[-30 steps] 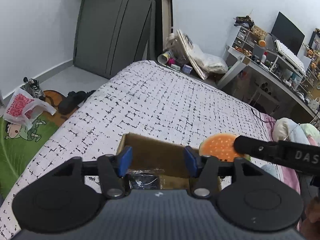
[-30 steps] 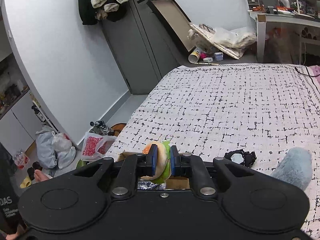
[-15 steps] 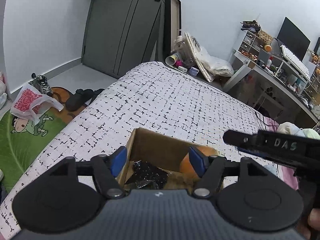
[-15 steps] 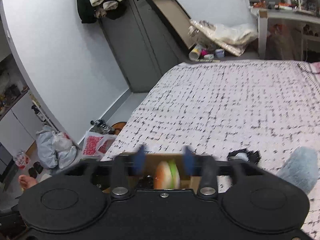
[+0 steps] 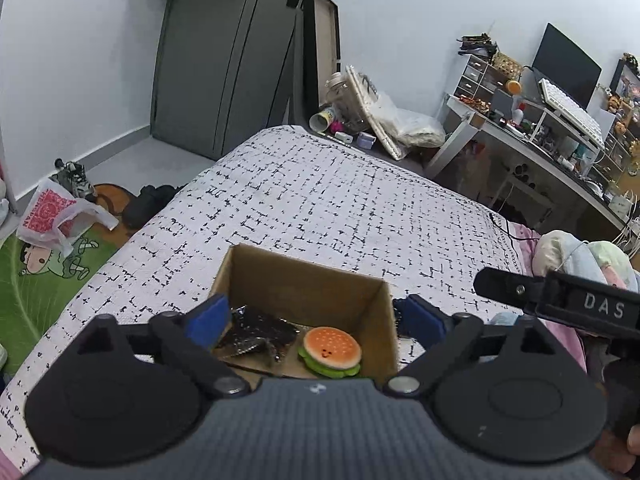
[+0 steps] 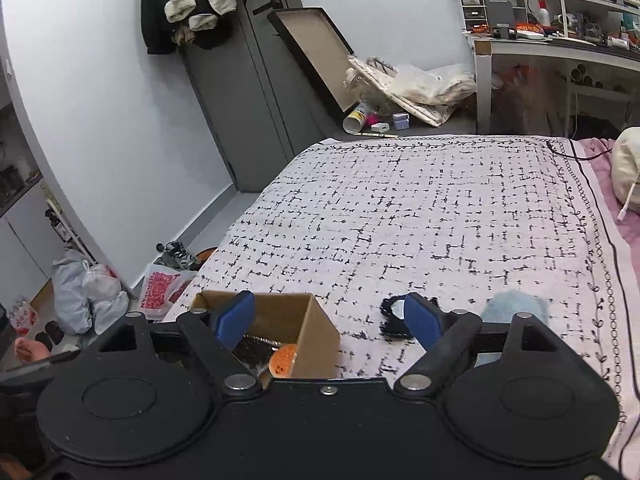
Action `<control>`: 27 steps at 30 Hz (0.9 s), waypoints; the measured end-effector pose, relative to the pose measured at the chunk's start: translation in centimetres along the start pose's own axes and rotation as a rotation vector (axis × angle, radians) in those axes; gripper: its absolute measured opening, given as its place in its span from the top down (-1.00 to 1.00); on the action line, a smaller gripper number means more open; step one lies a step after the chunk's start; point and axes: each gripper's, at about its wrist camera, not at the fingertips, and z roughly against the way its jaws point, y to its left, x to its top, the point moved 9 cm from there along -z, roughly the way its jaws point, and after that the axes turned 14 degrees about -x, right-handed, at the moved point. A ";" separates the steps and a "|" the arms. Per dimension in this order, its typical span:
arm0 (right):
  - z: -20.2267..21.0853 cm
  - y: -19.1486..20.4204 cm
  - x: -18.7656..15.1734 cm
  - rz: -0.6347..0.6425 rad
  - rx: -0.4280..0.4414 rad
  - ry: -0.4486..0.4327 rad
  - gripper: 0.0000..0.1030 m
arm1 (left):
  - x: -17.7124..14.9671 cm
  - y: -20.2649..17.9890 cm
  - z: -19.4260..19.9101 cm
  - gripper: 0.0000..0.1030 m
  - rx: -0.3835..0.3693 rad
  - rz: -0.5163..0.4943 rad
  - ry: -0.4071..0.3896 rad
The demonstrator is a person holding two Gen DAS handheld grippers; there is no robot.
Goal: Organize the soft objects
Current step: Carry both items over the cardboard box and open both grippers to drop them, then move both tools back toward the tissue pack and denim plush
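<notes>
With both claws opening and empty, we see the fluffy toy (image 6: 516,306) lying on the bed just right of our right claw (image 6: 330,318), the nearer one.

We see a brown cardboard box (image 5: 304,280) on a white bedspread (image 5: 320,208) gridded with broken black dashes. In the box lie a toy burger (image 5: 332,350) with orange bun and green lettuce, and a black crinkled item (image 5: 256,334). A pale blue fluffy object (image 6: 514,308) rests near a black-and-white scrunchie (image 6: 394,312).
</notes>
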 end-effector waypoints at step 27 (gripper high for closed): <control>5.8 -9.2 0.3 -0.094 0.076 -0.018 -1.00 | -1.9 -8.1 1.9 -0.99 0.057 0.020 0.059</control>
